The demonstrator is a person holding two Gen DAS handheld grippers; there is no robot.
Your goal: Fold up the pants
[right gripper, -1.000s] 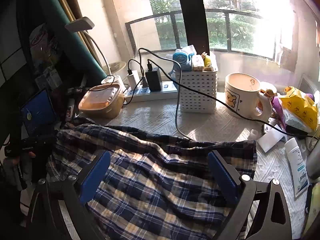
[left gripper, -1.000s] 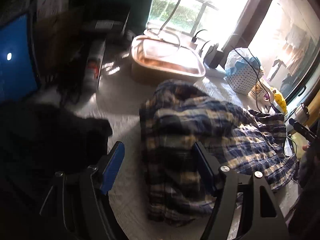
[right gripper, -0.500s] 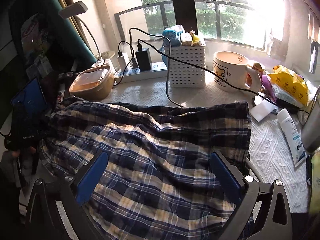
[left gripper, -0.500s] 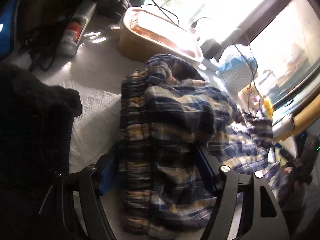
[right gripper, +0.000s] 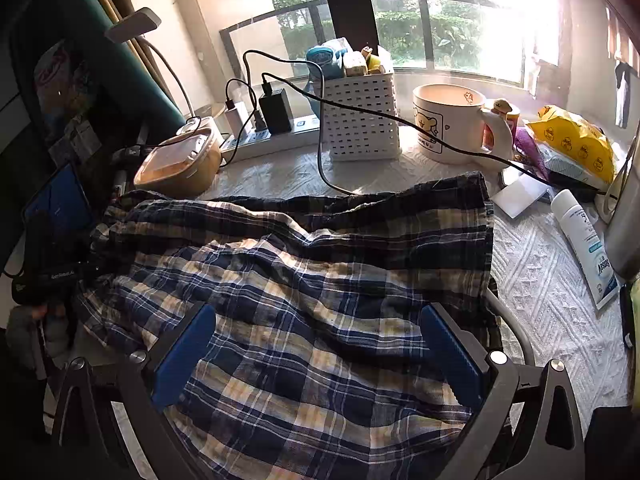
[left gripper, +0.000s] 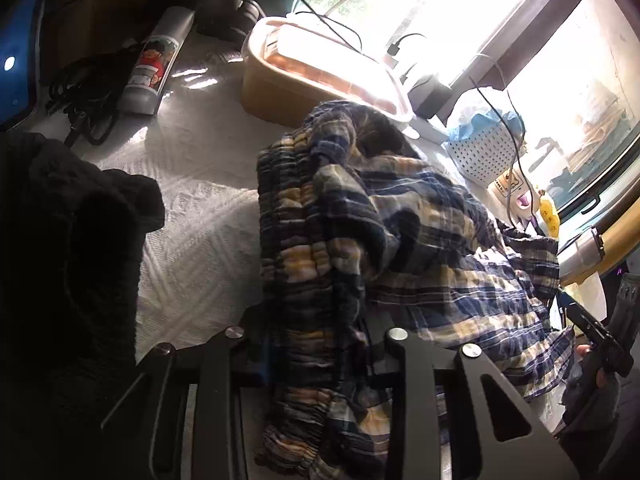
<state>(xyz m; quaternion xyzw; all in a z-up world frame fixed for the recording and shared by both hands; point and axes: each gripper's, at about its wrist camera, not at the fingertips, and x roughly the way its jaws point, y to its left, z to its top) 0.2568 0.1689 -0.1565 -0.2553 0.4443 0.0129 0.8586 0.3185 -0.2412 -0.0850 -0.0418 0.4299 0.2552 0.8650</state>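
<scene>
Left wrist view is showing your left hand-held gripper (left gripper: pixel 316 364) closing on the pants (left gripper: pixel 360 240): its jaws have just been narrowing, and the gathered, elastic-ribbed waistband is bunching between them, so you are gripping that band now. The pants are lying across the white desk (left gripper: pixel 200 200), just in front of the tan lidded box (left gripper: pixel 312 80), with the waistband end nearest that box and the legs stretching away from it toward the mug (right gripper: pixel 448 128). You are probably taking the waist first because it is the thickest, firmest edge and will carry the rest of the cloth over in a fold.

Your right hand-held gripper (right gripper: pixel 320 360) is hanging wide open over the leg end, on the side of the pants far from the box, its blue pads (right gripper: pixel 452 360) standing apart above the fabric and pinching nothing. That is likely readying a matching grab on the hems.

The cloth is thin, crinkled plaid in navy, cream and yellow, soft and limp, rumpling into ridges rather than lying flat. The desk cover is a quilted, embossed white sheet. A black cable (right gripper: pixel 360 108) is trailing from the power strip beside the box, close to the pants' far edge.
</scene>
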